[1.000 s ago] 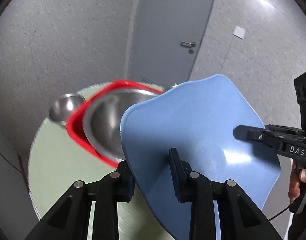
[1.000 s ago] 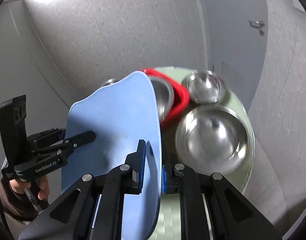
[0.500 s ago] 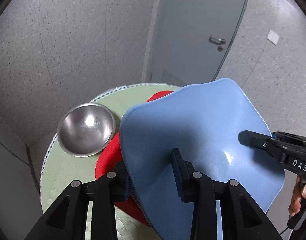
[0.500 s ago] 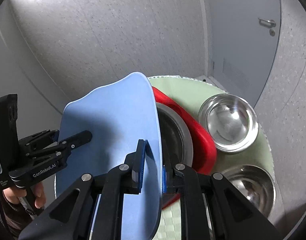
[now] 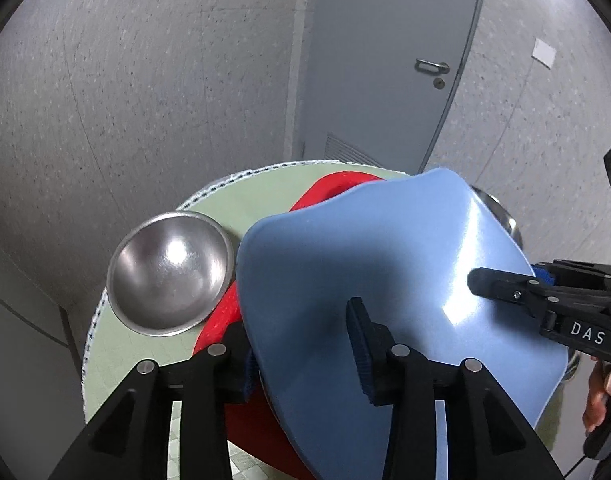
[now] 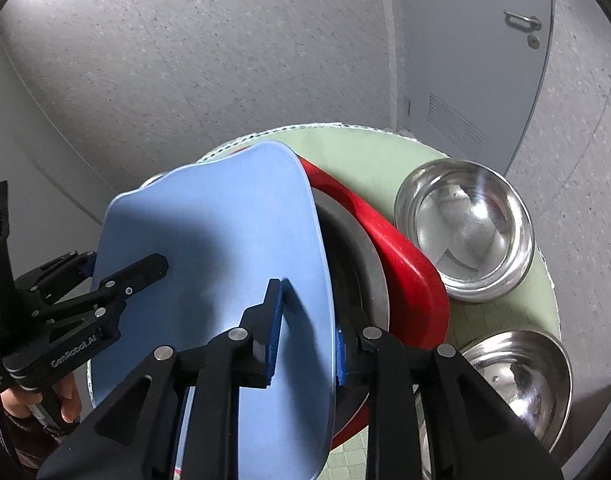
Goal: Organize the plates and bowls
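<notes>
A blue plate (image 5: 369, 256) (image 6: 209, 240) is held by both grippers, just above a red plate (image 5: 329, 188) (image 6: 401, 256) on the round green table (image 5: 233, 196). My left gripper (image 5: 301, 332) is shut on the plate's near edge; it also shows in the right wrist view (image 6: 105, 276). My right gripper (image 6: 305, 320) is shut on the opposite edge; it shows in the left wrist view (image 5: 501, 284). A steel dish (image 6: 357, 264) lies on the red plate under the blue one.
A steel bowl (image 5: 169, 276) sits left of the red plate. Two more steel bowls (image 6: 465, 228) (image 6: 521, 384) sit on its right side. A grey door (image 5: 389, 64) and speckled walls stand behind the table.
Both grippers have lowered the blue plate toward the red plate. The plate now covers more of the red plate and the steel dish.
</notes>
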A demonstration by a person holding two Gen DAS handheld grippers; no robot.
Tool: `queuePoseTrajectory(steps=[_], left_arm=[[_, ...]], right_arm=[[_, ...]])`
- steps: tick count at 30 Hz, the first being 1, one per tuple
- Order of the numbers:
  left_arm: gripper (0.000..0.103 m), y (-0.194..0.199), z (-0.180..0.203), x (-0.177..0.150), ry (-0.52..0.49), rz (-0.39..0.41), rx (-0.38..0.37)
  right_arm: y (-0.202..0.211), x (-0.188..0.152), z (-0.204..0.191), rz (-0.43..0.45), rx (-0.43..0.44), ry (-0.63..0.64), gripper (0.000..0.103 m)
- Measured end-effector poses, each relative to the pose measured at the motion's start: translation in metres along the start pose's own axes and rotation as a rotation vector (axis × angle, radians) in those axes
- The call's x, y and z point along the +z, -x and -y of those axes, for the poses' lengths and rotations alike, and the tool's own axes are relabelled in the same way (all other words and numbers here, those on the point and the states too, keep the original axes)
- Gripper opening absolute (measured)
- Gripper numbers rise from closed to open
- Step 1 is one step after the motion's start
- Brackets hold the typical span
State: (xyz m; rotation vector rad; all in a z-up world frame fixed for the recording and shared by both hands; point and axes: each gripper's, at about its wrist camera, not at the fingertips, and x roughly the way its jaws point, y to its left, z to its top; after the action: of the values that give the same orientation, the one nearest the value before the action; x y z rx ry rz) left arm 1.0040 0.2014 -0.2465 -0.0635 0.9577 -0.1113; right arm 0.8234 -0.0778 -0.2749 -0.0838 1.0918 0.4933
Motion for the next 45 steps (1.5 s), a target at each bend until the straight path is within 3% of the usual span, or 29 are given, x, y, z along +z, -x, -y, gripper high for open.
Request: queuePoseTrajectory(steps=[2,5,10,13,16,23,29,32,37,41,43,45], left_arm=[[0.047,-0.001,0.010,-0.004,-0.027,0.007,0.021],[0.066,-0.003,0.012,-0.009,-0.014,0.007,0.035],[0.068,0.000,0.021,-0.014,0.006,0.019,0.059],[0.087,0.014,0.020,-0.014,0.033,0.076,0.116],[0.090,0.031,0.029,-0.012,0.057,0.134,0.172],[0.095,0.029,0.094,0.016,0.019,0.124,0.061],[0.095,-0.009,0.160,0.050,0.004,0.031,0.004],[0.095,-0.035,0.184,0.066,-0.028,-0.002,0.045],[0.095,-0.093,0.210,0.088,-0.017,-0.129,0.074],[0.089,-0.133,0.226,0.105,-0.073,-0.204,0.132],[0.080,-0.152,0.236,0.108,-0.110,-0.241,0.141],[0.064,-0.173,0.241,0.112,-0.123,-0.285,0.145]], right_arm=[[-0.002,-0.002,0.000,-0.004,-0.007,-0.003,0.025],[-0.001,-0.003,0.000,0.011,-0.022,-0.010,0.037],[0.004,-0.006,-0.007,0.028,-0.033,0.014,0.038],[0.012,-0.006,-0.003,0.041,-0.016,0.011,0.040],[0.028,-0.005,0.008,0.073,-0.008,0.007,0.042],[0.067,0.010,0.067,0.143,-0.032,-0.026,0.055],[0.055,0.030,0.138,0.100,-0.032,-0.054,0.056],[0.037,0.039,0.160,0.055,-0.017,-0.041,0.056],[-0.010,0.049,0.187,-0.056,0.071,-0.050,0.055],[-0.047,0.050,0.195,-0.140,0.149,-0.062,0.054],[-0.056,0.050,0.200,-0.162,0.189,-0.074,0.044],[-0.066,0.048,0.203,-0.182,0.222,-0.084,0.036]])
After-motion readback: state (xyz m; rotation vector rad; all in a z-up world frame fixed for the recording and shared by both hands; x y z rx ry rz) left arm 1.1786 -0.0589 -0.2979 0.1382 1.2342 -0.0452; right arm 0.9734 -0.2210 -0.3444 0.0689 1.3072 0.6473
